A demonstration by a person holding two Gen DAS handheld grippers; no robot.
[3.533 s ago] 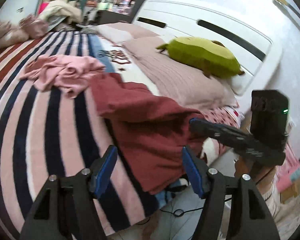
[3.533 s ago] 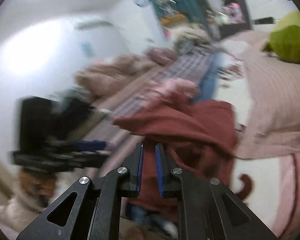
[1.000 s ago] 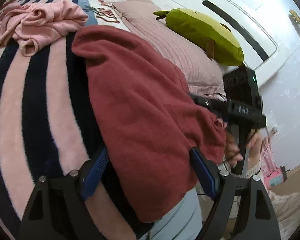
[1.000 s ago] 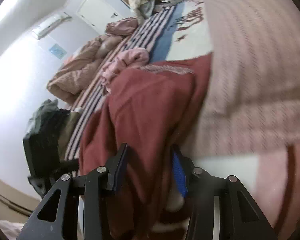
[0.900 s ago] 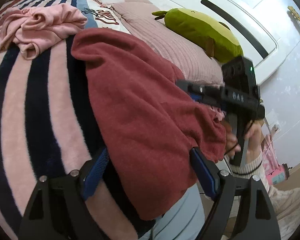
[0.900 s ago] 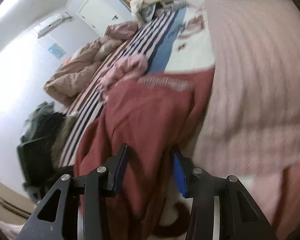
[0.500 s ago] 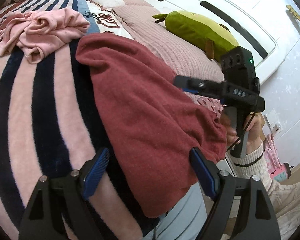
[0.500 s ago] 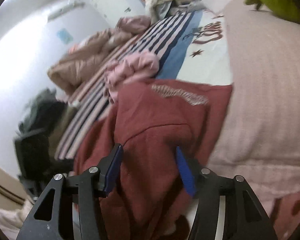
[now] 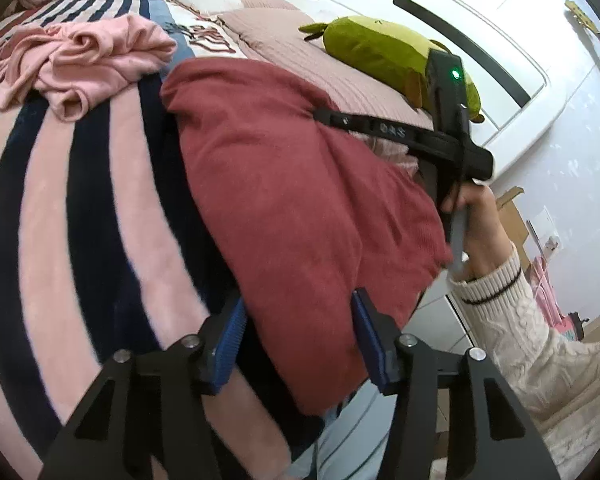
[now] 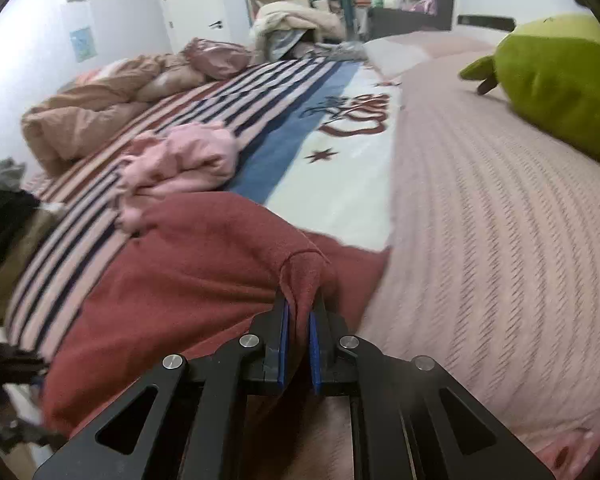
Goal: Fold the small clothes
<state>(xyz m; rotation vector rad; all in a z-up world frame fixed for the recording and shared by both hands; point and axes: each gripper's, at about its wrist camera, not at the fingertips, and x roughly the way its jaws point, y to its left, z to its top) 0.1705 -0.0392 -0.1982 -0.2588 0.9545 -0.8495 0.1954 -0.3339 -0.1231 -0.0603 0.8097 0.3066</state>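
Note:
A dark red garment [image 9: 300, 184] lies spread over the near edge of the bed and hangs over its side. My left gripper [image 9: 298, 334] is open, its blue pads on either side of the garment's hanging lower edge. My right gripper [image 10: 298, 334] is shut on a raised fold of the red garment [image 10: 204, 264]; in the left wrist view it [image 9: 320, 114] reaches in from the right over the cloth. A crumpled pink garment [image 9: 84, 60] lies farther up the bed, also in the right wrist view [image 10: 180, 164].
The bed has a striped pink and navy blanket [image 9: 60, 208] and a pink ribbed cover [image 10: 480, 220]. A green plush toy [image 9: 380, 56] lies by the white headboard [image 9: 440, 12]. A beige duvet [image 10: 92, 108] is bunched at the far side.
My right gripper went from open around the red cloth to shut on a fold of it. My left gripper's jaws have narrowed around the hanging edge while staying open.

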